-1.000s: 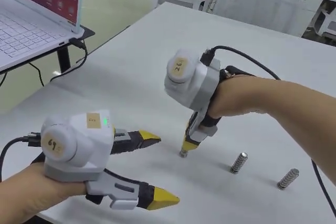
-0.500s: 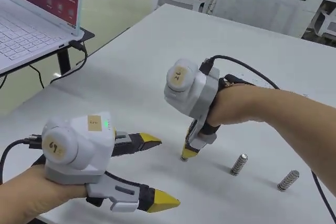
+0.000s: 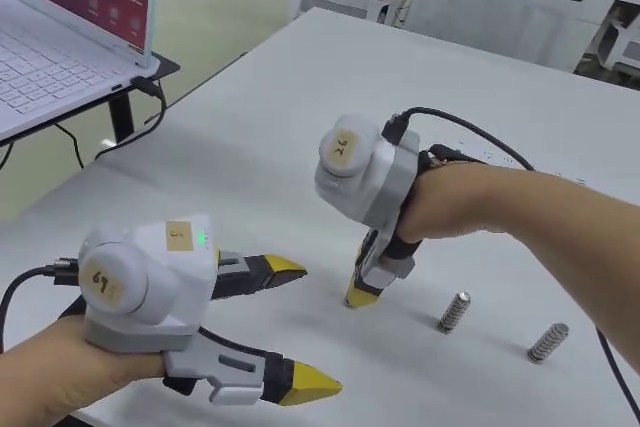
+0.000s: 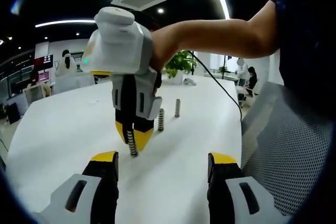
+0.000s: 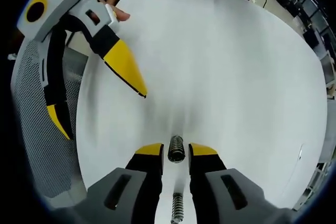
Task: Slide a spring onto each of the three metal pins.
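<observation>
In the head view my right gripper (image 3: 358,297) points straight down at the white table (image 3: 300,127), shut on a small metal spring. That spring (image 5: 176,149) stands on end between the yellow tips in the right gripper view, and the left gripper view shows the spring (image 4: 133,144) reaching the table under the right gripper (image 4: 134,132). Two more springs stand upright to the right (image 3: 454,312) (image 3: 548,341). My left gripper (image 3: 300,325) hovers at the near left, open and empty, its own tips (image 4: 164,158) spread wide. No bare pin is visible.
An open laptop (image 3: 50,57) sits on a side stand at the far left, with cables hanging below. A cable (image 3: 470,122) trails from the right gripper over the person's arm. A mesh chair (image 4: 289,145) stands beside the table's edge.
The right gripper has sunk a little toward the table, so the spring's lower end no longer shows below its tips in the head view. The left gripper has stayed put.
</observation>
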Demonstrator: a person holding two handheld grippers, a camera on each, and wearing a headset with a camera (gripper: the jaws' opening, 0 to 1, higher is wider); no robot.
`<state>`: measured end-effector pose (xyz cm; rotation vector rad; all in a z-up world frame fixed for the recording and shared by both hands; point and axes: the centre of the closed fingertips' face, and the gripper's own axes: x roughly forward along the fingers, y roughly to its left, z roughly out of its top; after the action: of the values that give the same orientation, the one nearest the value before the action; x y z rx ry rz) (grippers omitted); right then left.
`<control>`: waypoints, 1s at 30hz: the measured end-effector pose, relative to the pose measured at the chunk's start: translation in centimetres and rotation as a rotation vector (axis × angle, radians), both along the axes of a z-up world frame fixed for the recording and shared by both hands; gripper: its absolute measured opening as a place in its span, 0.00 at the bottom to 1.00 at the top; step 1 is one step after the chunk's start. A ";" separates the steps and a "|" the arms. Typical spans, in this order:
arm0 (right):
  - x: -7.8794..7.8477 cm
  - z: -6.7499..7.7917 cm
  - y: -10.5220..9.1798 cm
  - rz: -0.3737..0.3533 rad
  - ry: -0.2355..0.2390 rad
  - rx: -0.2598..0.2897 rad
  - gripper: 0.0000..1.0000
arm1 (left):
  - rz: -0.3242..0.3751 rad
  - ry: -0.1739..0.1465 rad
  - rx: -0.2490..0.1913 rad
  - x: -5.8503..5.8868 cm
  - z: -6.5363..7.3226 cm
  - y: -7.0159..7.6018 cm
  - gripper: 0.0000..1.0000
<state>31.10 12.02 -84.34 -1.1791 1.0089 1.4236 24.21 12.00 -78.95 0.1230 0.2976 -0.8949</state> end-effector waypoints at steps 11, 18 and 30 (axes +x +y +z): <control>0.3 0.6 -0.8 -0.025 -0.009 0.036 0.24 | -0.001 -0.001 0.000 0.2 0.2 -0.2 0.65; 0.6 1.3 -1.4 -0.049 -0.020 0.069 0.25 | -0.004 -0.004 0.000 0.6 0.2 -0.1 0.66; -0.6 2.8 -2.5 -0.108 -0.005 0.170 0.26 | -0.001 -0.001 -0.003 0.9 0.1 -0.1 0.68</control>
<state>30.52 9.50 -81.52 -0.9897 0.9148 1.3916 25.06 11.92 -78.81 0.1209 0.2957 -0.8964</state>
